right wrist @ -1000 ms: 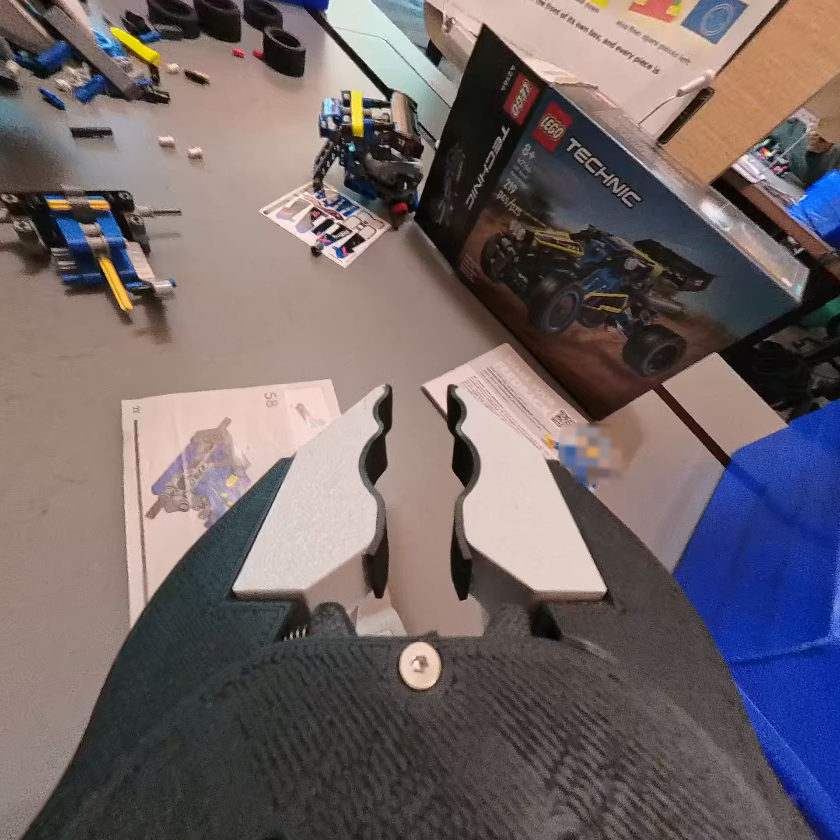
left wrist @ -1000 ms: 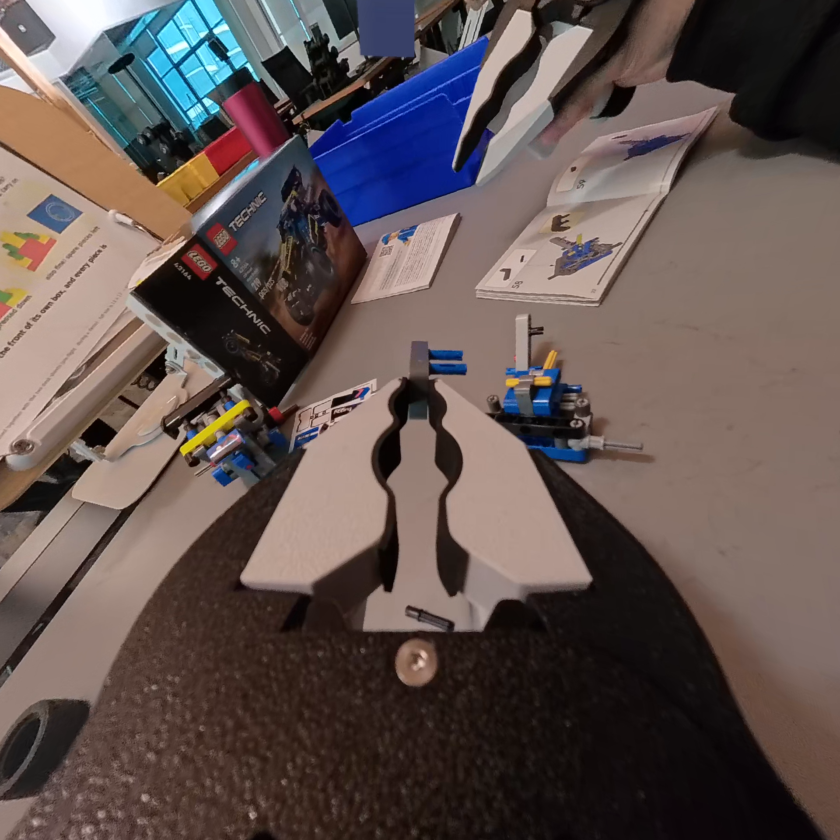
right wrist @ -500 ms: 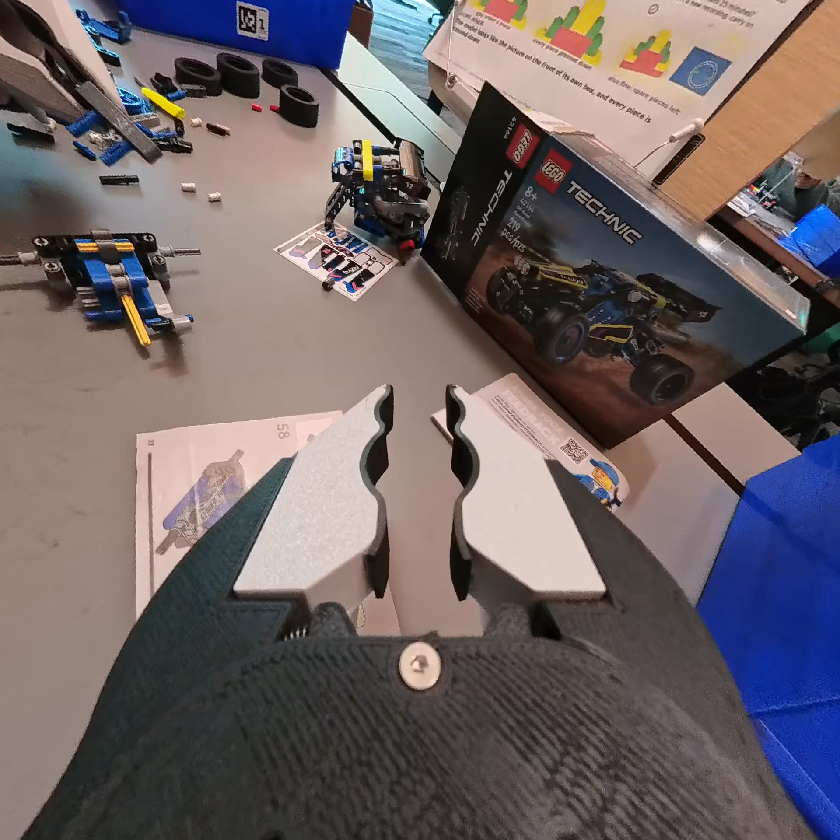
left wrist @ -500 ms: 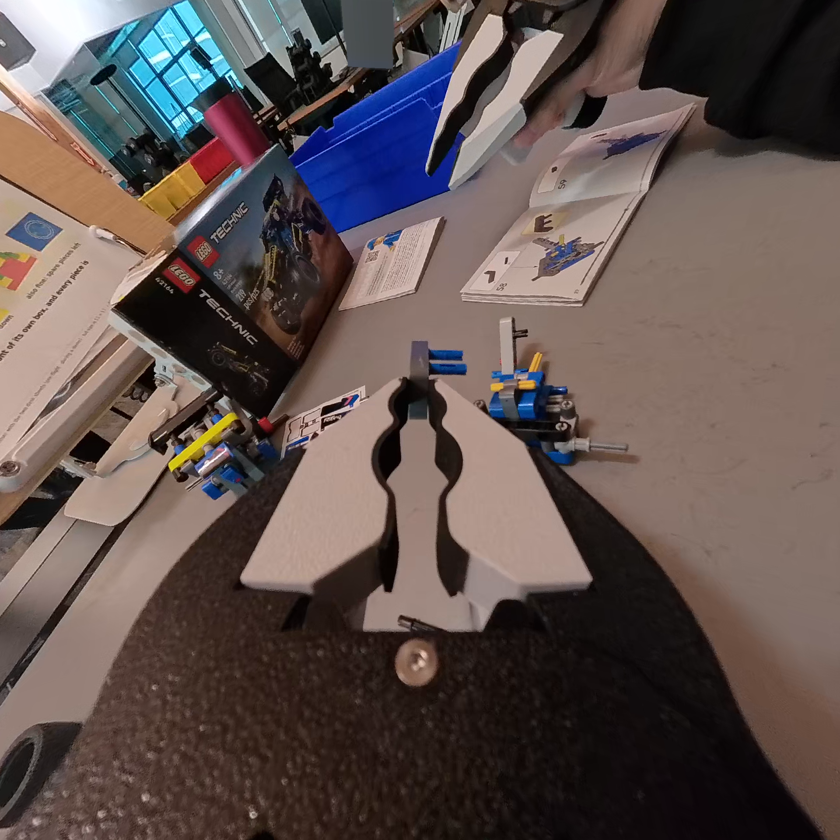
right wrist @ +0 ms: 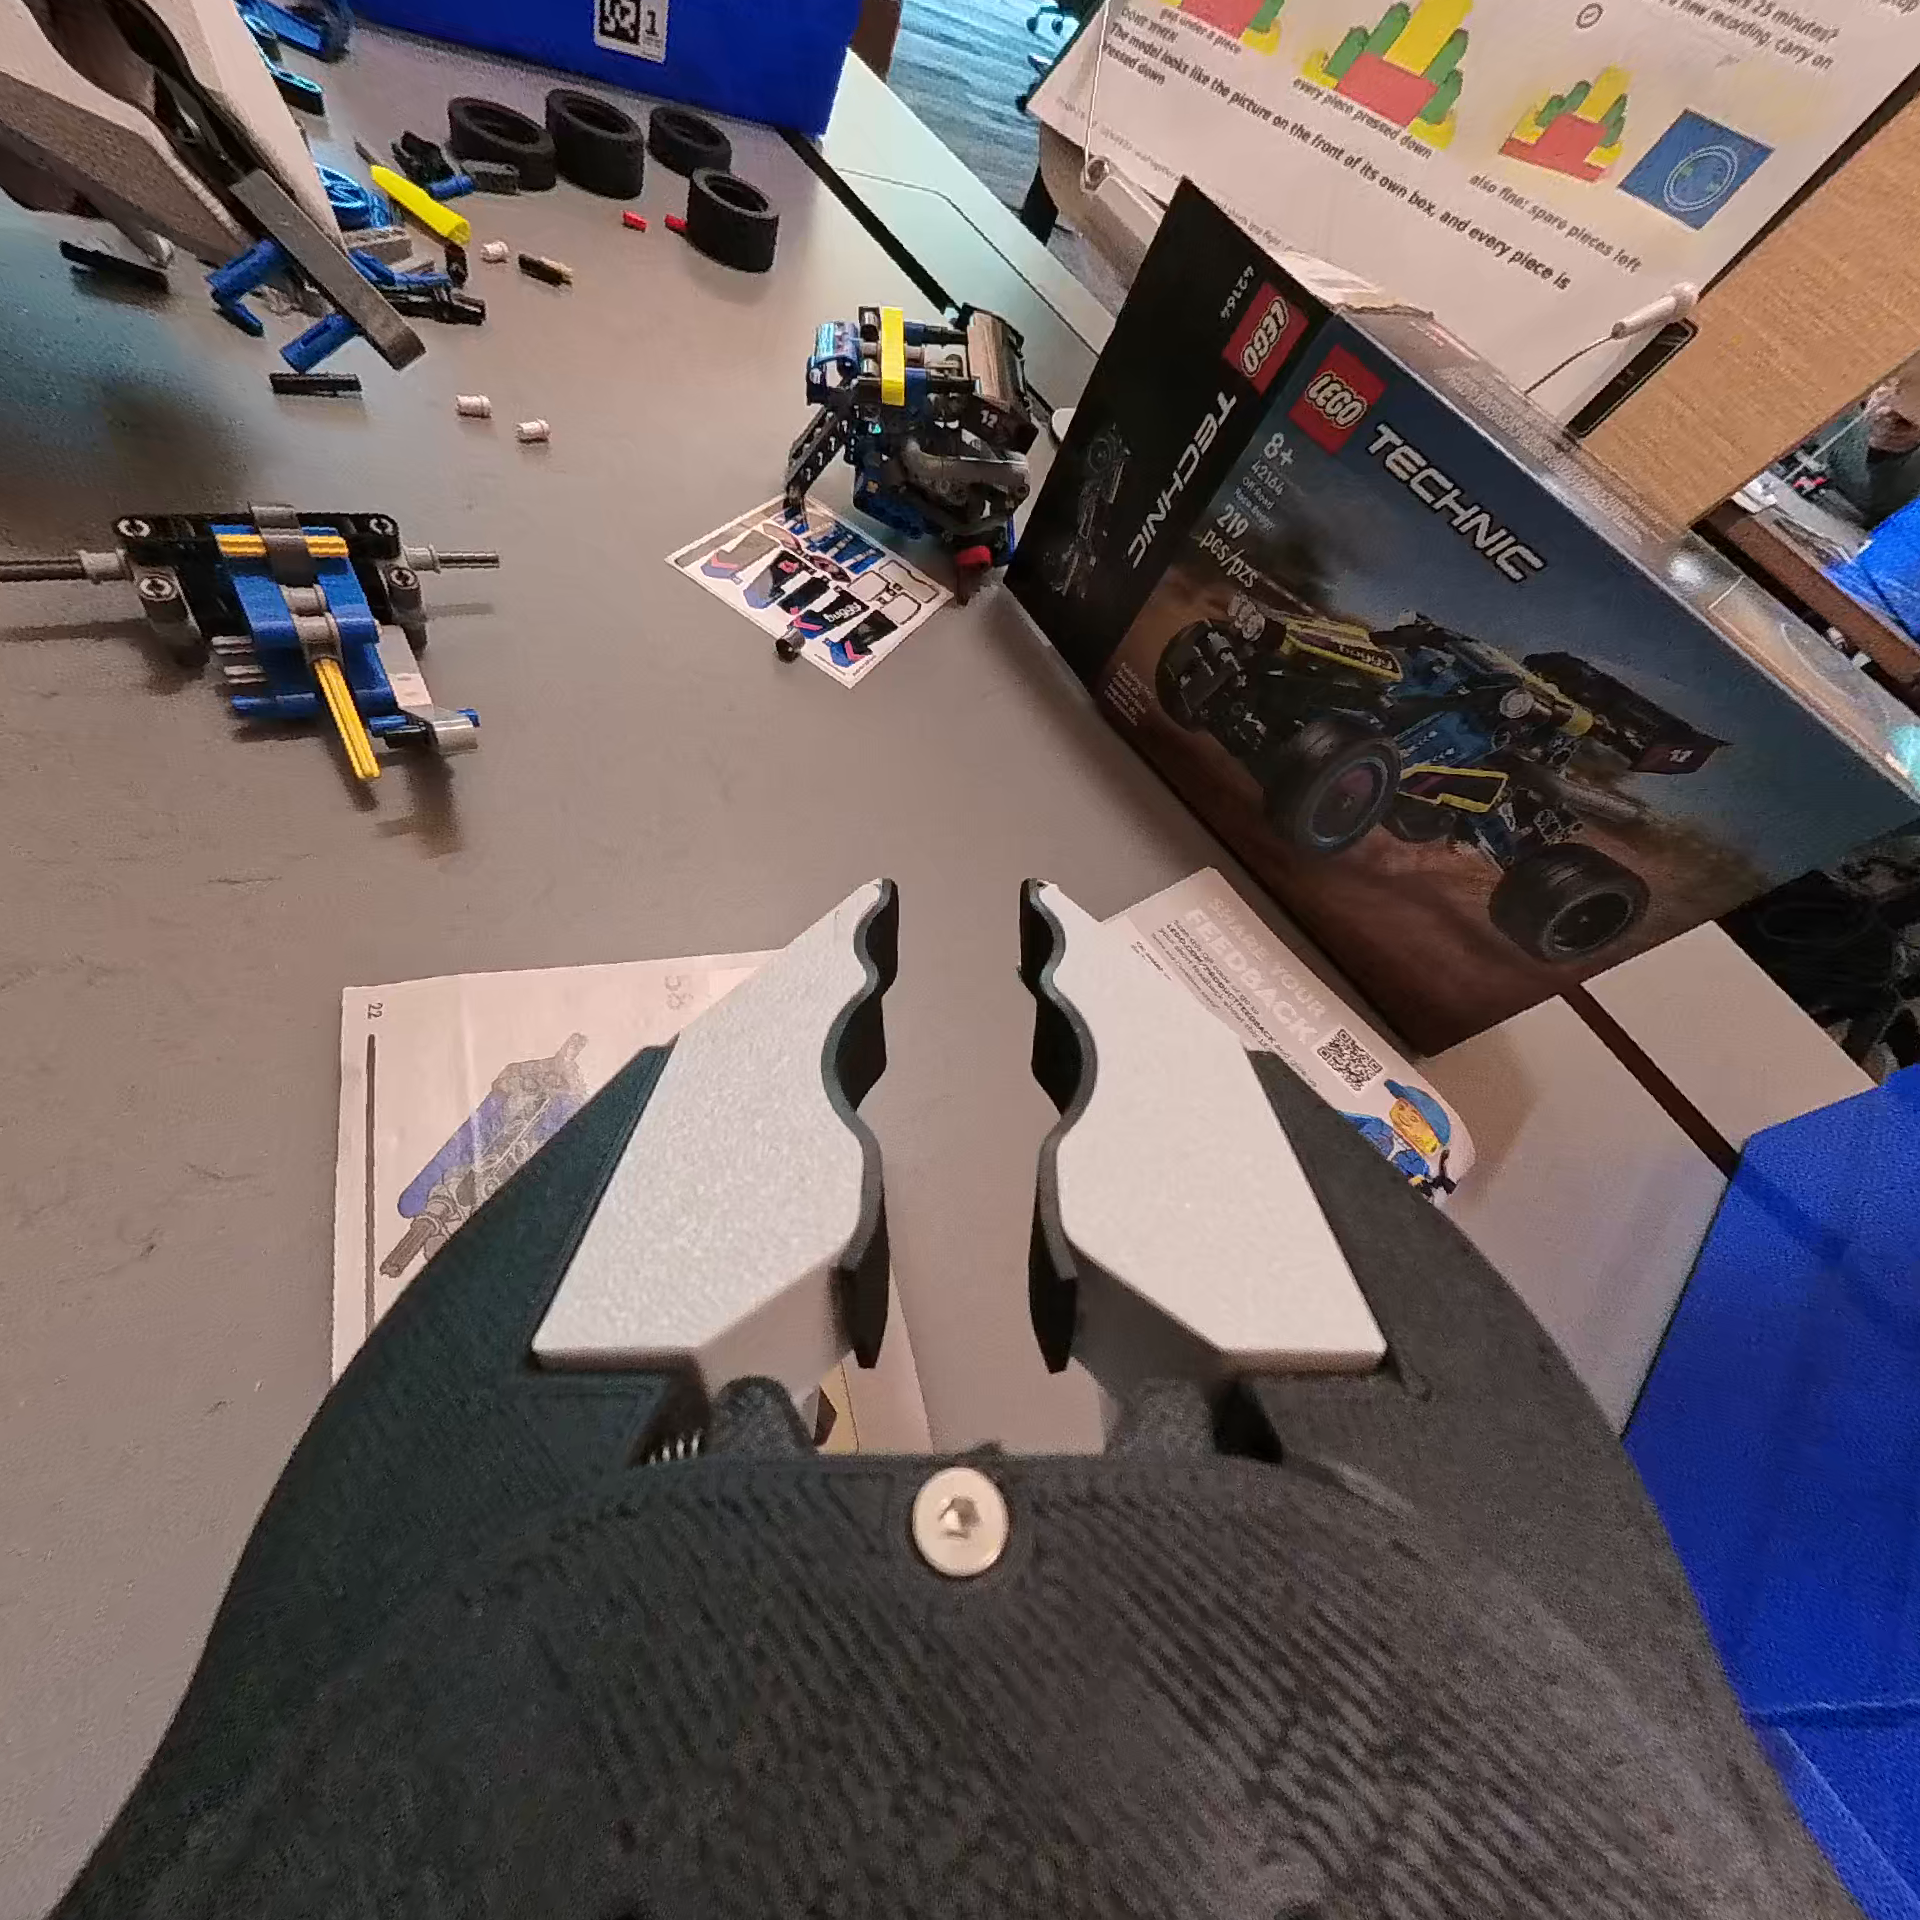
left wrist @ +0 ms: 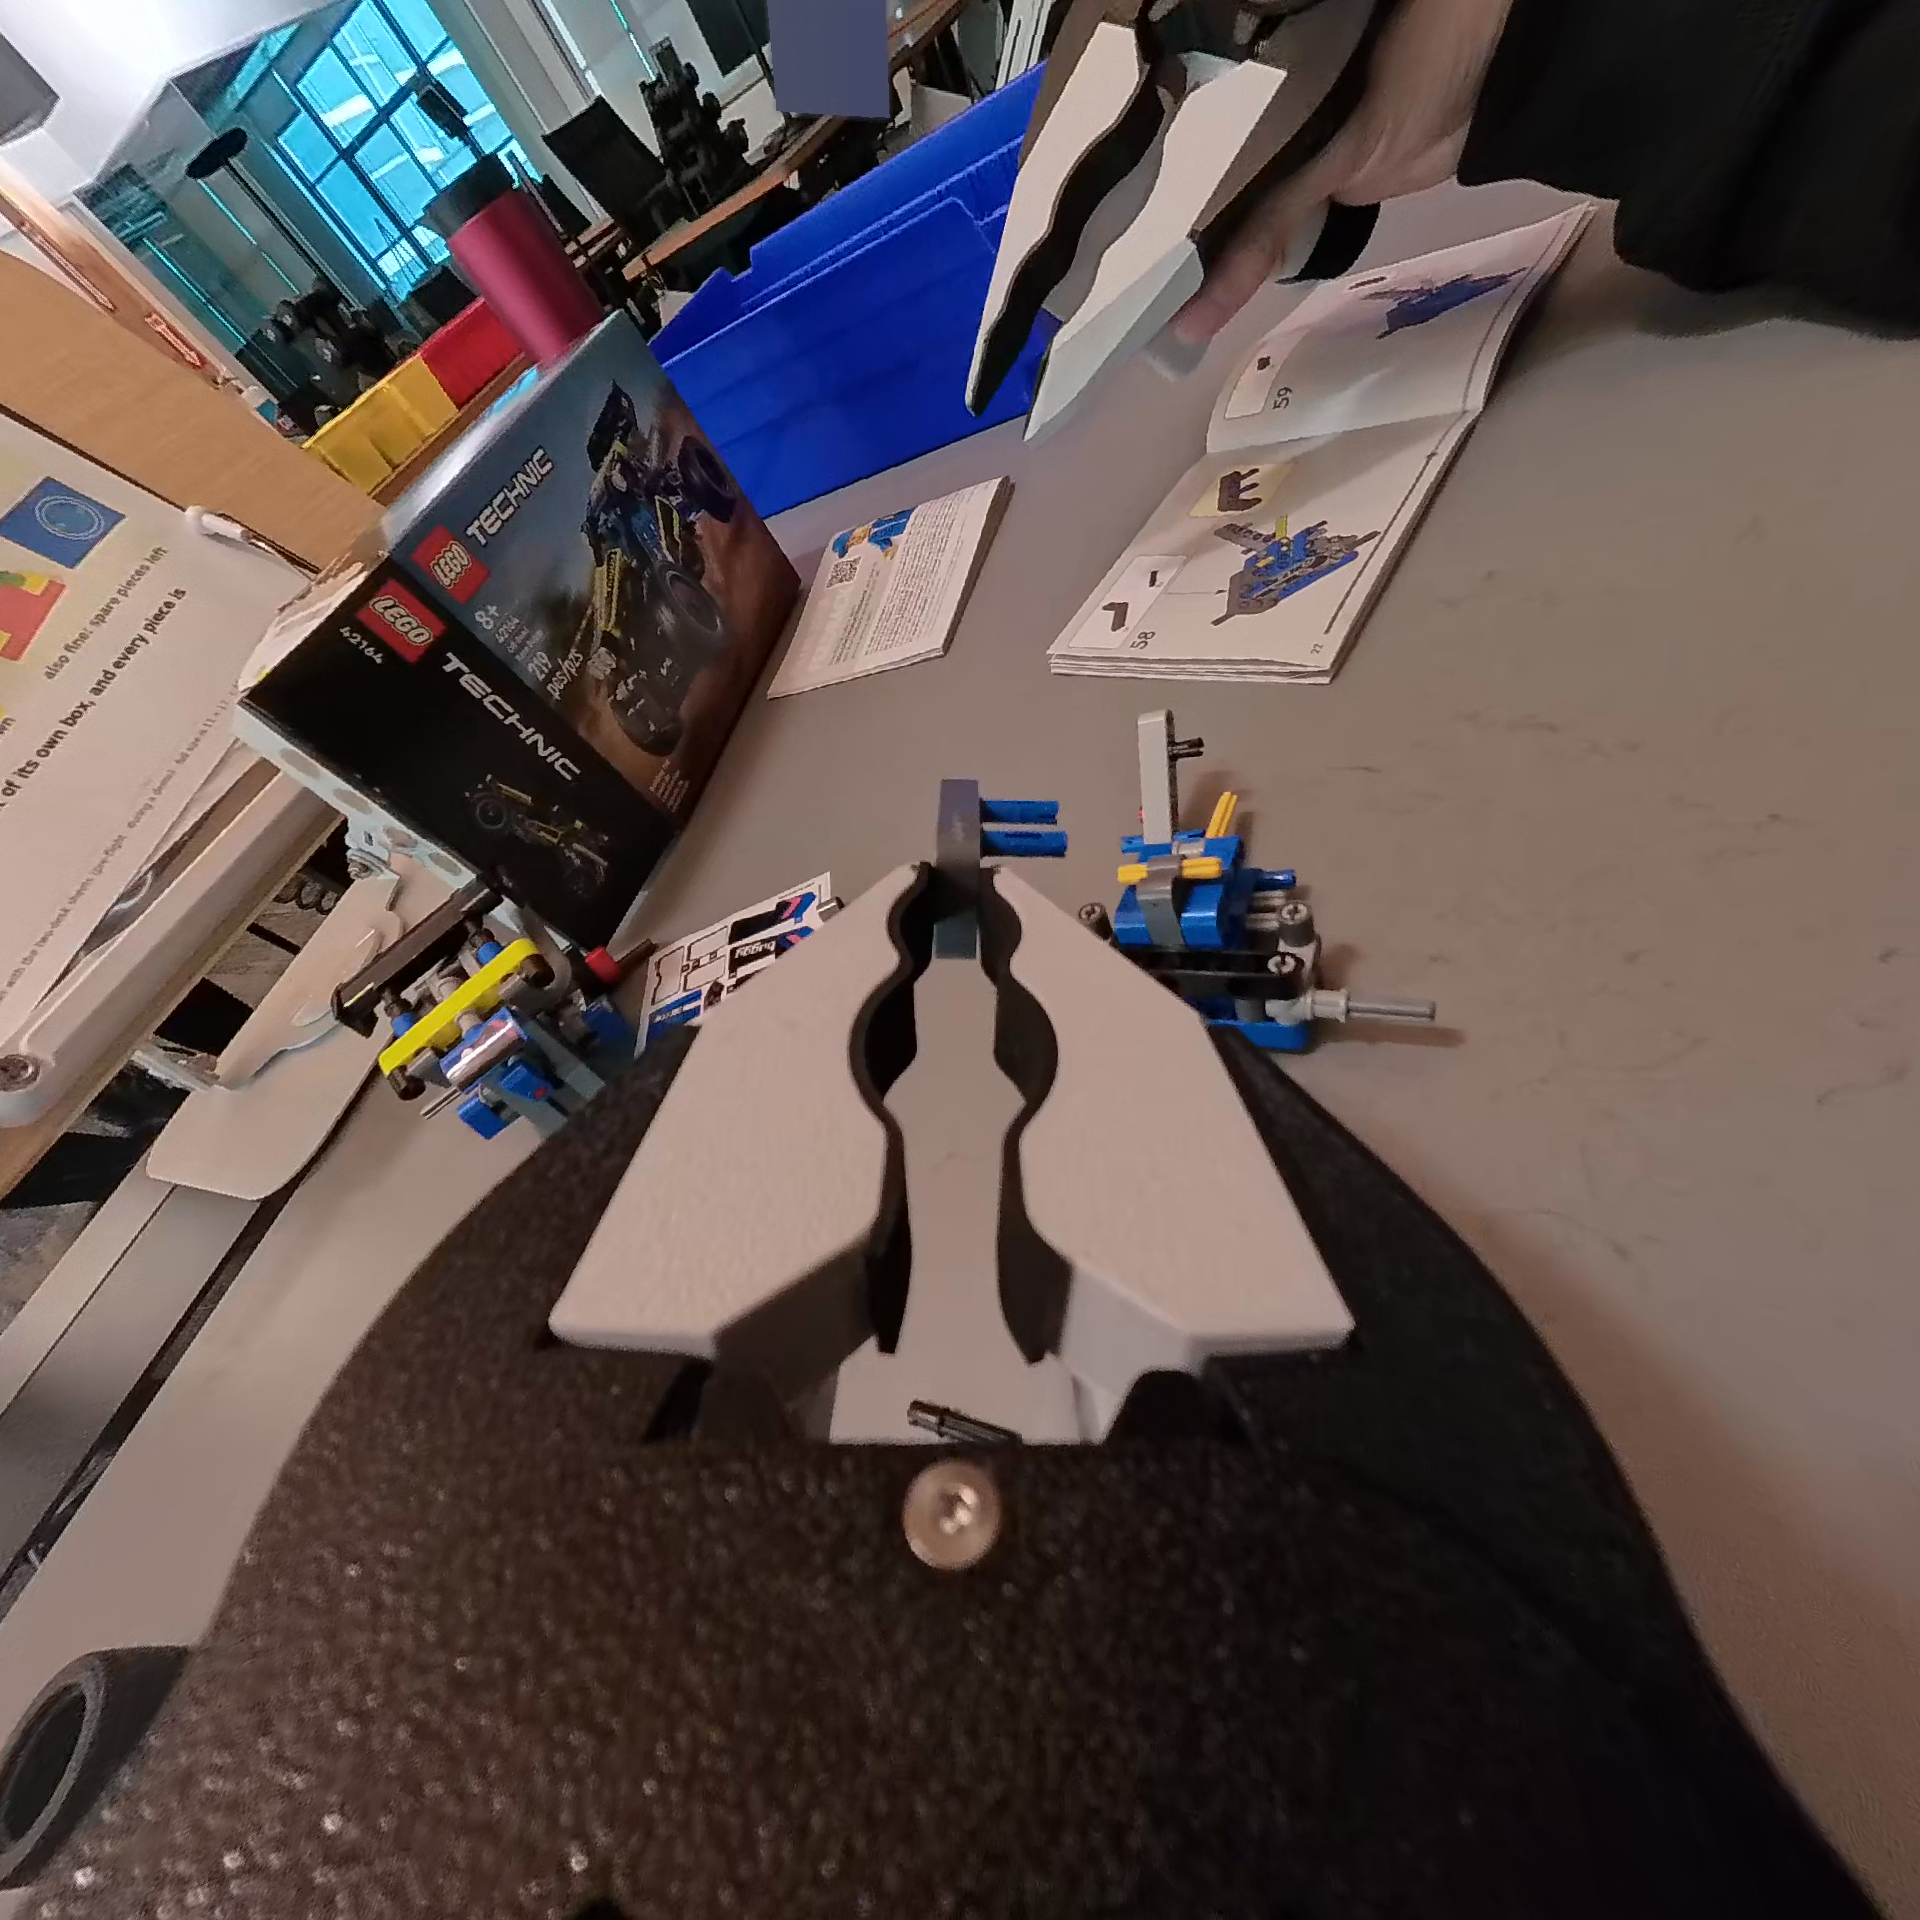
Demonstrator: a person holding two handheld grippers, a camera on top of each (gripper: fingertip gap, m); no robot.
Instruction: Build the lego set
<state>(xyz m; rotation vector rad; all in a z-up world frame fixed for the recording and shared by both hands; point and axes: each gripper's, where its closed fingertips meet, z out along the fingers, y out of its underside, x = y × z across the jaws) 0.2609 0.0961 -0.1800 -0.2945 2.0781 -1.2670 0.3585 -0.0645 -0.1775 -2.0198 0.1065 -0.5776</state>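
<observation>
Grey beam (left wrist: 957, 844) with two blue pins (left wrist: 1023, 826) is clamped in left tool (left wrist: 956, 883); right tool (right wrist: 958, 899) is held agape, empty. Four tyres (right wrist: 595, 142) are seen only in right view.

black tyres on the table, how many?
4. Three tyres sit in a row by the blue bin; the fourth just right of them. More may be out of frame.

Left tongs (right wrist: 260, 208) cut off at edge

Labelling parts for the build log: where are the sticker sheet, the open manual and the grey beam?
sticker sheet (right wrist: 810, 589), right wrist view, sheet middle.
open manual (left wrist: 1262, 582), left wrist view, lower page.
grey beam (left wrist: 958, 831), left wrist view, top end.
</observation>
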